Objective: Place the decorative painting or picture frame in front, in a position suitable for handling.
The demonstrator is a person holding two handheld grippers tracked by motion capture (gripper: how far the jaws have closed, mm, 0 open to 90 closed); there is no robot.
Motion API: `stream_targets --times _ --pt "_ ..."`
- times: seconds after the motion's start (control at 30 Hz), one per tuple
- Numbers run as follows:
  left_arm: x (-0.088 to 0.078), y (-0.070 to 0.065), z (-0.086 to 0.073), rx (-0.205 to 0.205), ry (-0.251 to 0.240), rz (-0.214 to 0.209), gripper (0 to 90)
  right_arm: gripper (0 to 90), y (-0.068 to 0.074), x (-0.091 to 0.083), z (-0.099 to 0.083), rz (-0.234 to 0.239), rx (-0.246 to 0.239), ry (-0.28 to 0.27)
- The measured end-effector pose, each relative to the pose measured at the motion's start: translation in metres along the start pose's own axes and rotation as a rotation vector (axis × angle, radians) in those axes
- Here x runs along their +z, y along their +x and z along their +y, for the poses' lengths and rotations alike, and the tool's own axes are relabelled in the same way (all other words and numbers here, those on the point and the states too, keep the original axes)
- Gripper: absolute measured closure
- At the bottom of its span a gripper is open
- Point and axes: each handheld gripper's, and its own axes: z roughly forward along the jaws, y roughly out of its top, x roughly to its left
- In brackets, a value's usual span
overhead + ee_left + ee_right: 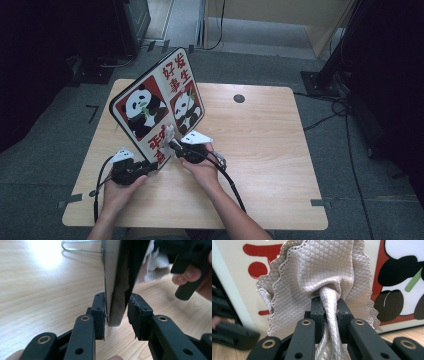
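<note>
The panda board [159,107] stands tilted on its edge near the front left of the table [260,150], and a wire stand [75,247] shows behind it in the left gripper view. Its lower corner sits between the jaws of the left gripper [116,315]. One pad touches the back face; the other stands a little off the front face. So the jaws are slightly apart around the board, not clamped on it.

The right gripper [329,307] is closed tight on a bunched beige cloth [322,272], pressed against the printed face just by the red characters.

Risks, as judged:
- With the left jaws loose, a firm wipe could push the board back or twist it on its edge. It could then slide or fall flat.
- The wire stand may be the only real support; a sideways stroke could skid it on the smooth wood.
- The cloth is held by a narrow twist and could pull out under drag.
- The two grippers work close together and could knock.

Surface: pale wood-grain tabletop with a round cable hole [239,98] at the back. Room: grey carpet [60,115], dark surroundings, cables on the floor at the right.
</note>
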Motion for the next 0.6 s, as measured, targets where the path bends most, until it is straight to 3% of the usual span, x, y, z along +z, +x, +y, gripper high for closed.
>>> stream_targets --times 0.27,0.53,0.6 --pt "-0.016 -0.004 0.019 0.012 -0.027 0.004 68.8 80.7 0.001 0.0 -0.003 0.002 -0.003 0.022" --pt "-0.038 -0.007 0.041 -0.034 -0.049 0.01 69.1 80.7 -0.001 -0.002 -0.003 0.001 -0.003 0.03" --pt "-0.042 -0.01 0.048 -0.02 -0.05 0.015 69.1 80.7 -0.002 -0.002 -0.003 0.001 -0.003 0.032"
